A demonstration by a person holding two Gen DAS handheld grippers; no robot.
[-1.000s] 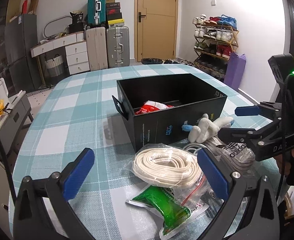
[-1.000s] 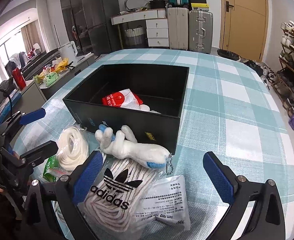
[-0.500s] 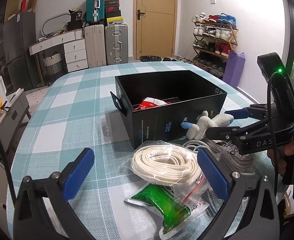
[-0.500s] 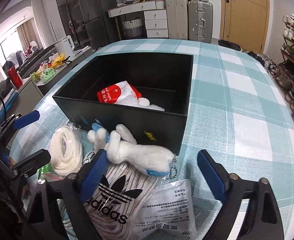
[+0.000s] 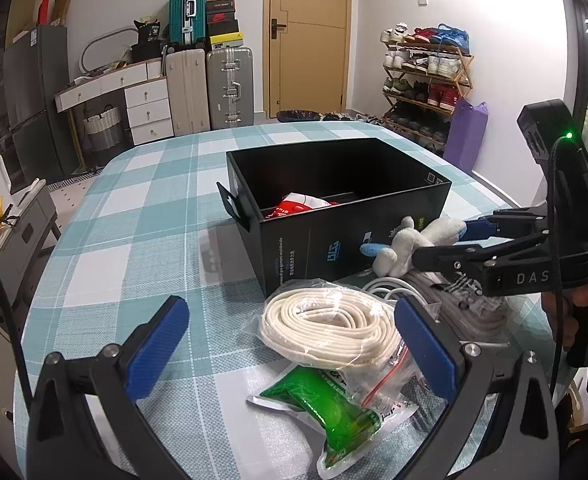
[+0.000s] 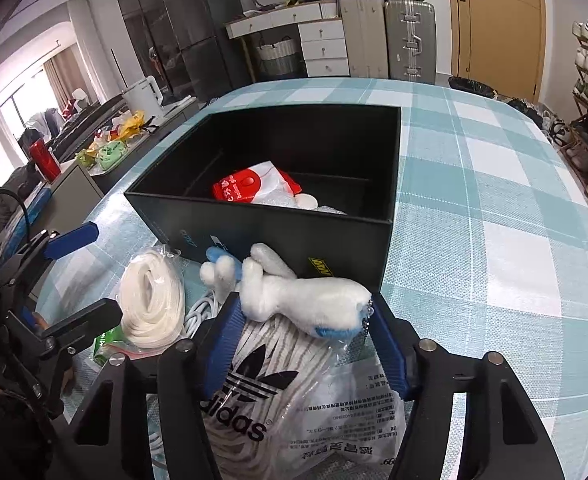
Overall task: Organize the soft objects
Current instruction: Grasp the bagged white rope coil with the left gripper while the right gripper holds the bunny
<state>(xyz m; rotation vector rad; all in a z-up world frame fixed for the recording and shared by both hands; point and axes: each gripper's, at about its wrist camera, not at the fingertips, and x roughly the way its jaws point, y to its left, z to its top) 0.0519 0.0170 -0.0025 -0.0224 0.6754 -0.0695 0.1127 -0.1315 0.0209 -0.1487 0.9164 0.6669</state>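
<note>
Right wrist view: the white plush toy (image 6: 309, 300) lies on its side in front of the black box (image 6: 389, 208), resting on top of the bagged grey-white cord with the adidas logo (image 6: 262, 384). It is a small fluffy figure with pale blue tips at one paw and at its rounded end, and a short bead chain hangs off that end. The right gripper (image 6: 299, 332) sits right around it, jaws closing, the toy between the 2 blue pads; the left pad meets the fur near the legs and the right pad is at the rounded end by the chain. Whether they press yet, I cannot tell for certain, but both look to be touching.

From the left wrist view, the left gripper (image 5: 290, 344) stands wide apart over the checked tablecloth (image 5: 134, 220), holding nothing, with the bagged coil of cream rope (image 5: 325, 320) lying between and beyond its pads. A green packet (image 5: 325, 408) in a clear bag lies just under the coil, nearer the camera.

Counted: 1 plush toy, 1 black box, 1 red-and-white pouch (image 6: 250, 186) inside the box, 1 cream rope coil, 1 adidas cord bag, 1 green packet, 2 grippers. A white cable (image 6: 202, 312) shows between the coil and the adidas bag.
</note>
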